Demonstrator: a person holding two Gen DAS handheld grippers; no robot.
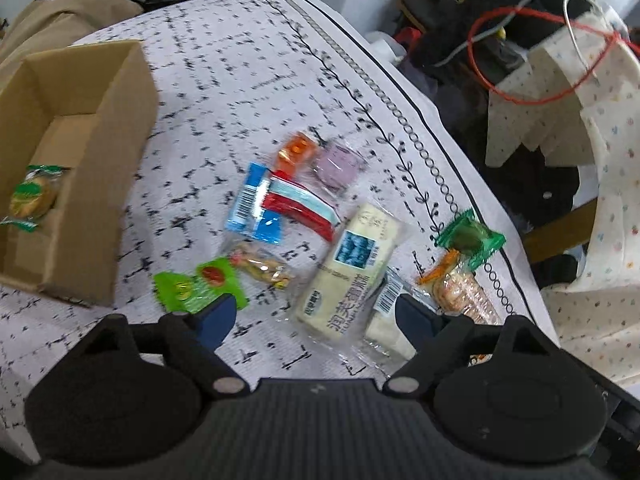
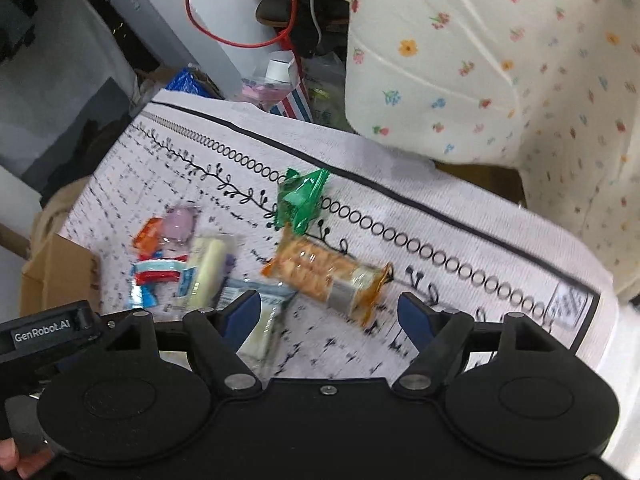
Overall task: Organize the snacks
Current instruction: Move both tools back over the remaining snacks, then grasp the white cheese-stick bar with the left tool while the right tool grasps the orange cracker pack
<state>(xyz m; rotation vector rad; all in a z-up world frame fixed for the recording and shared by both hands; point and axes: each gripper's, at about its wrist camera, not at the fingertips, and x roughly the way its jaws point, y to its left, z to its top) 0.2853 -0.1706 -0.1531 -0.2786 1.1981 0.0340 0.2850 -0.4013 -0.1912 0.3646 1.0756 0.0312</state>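
Both the left gripper (image 1: 316, 316) and right gripper (image 2: 330, 312) hang released, grasping nothing, above scattered snacks, the cardboard box (image 1: 96, 128) at ten o'clock.

We see a white tablecloth (image 1: 224, 80) with black dashes, a brown cardboard box (image 1: 120, 152), a cream cake packet (image 1: 352, 264), a green wrapper (image 2: 302, 200) and a cream floral cloth (image 2: 500, 60)
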